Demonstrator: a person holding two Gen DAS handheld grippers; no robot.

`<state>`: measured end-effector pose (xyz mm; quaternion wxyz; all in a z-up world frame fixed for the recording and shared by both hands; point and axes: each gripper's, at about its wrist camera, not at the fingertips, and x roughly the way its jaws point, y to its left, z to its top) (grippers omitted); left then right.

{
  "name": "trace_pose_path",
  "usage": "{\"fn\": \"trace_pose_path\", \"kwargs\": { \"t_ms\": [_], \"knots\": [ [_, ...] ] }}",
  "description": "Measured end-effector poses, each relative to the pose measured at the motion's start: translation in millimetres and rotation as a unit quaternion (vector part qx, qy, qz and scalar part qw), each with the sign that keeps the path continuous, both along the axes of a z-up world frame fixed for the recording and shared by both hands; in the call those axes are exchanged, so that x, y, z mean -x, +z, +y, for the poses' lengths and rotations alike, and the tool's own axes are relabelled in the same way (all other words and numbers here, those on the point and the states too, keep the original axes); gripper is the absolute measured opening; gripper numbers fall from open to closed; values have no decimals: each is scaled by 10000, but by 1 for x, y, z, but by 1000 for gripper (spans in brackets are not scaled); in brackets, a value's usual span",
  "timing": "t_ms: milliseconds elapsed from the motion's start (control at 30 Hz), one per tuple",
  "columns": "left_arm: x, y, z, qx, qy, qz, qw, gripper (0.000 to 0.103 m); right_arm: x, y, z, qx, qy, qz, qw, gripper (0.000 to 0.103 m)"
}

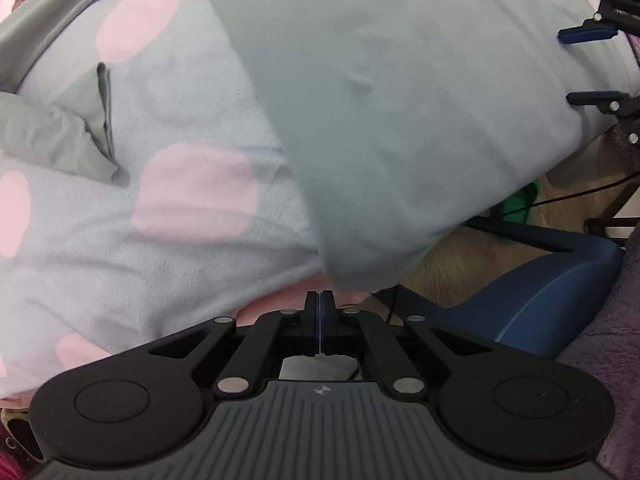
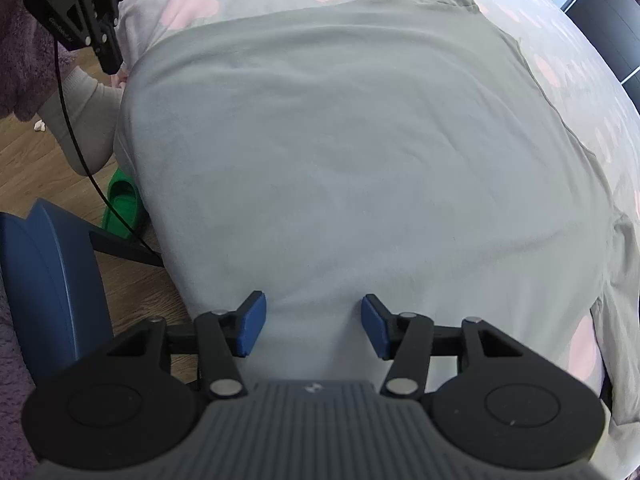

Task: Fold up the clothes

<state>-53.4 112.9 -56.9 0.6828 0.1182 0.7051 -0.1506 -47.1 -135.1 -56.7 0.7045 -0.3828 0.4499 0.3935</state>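
The left tongs [image 1: 321,304] are clenched tight just under the shirt's [image 1: 392,112] near hem; whether any cloth is pinched between them I cannot tell. The right tongs [image 2: 313,328] stand released, their blue pads [image 2: 251,328] spread apart over the shirt's near edge. The grey shirt lies spread across the bed [image 2: 560,40], over a grey blanket [image 1: 120,168] with pink patches, its hem hanging at the bed's side. Past that edge sit a blue chair [image 2: 48,280], a green slipper [image 2: 122,208] and a wood floor [image 2: 32,168].
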Motion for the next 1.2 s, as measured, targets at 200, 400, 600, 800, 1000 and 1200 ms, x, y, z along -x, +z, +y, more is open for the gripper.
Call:
{"fn": "trace_pose_path", "kwargs": {
  "t_ms": [200, 400, 600, 800, 1000, 1200],
  "knots": [
    [-23, 47, -4, 783, 139, -728, 9942, 14, 3, 4, -9, -36, -49, -23, 10000, 59],
    [-58, 74, -22, 1028, 39, -1365, 9853, 19, -4, 12, -28, -162, -552, -183, 9982, 59],
    [-76, 76, -47, 1219, -74, -1673, 9783, 24, -15, 19, -56, -305, -1251, -361, 9910, 59],
    [-99, 63, -73, 1377, 83, -1810, 9738, 31, -46, 29, -102, -436, -2309, -490, 9708, 59],
    [-122, 58, -89, 1532, 117, -1875, 9702, 32, -87, 41, -164, -598, -3546, -607, 9311, 59],
    [-143, 56, -95, 1654, 232, -1960, 9663, 36, -124, 40, -199, -597, -3975, -908, 9111, 59]
  ]
}}
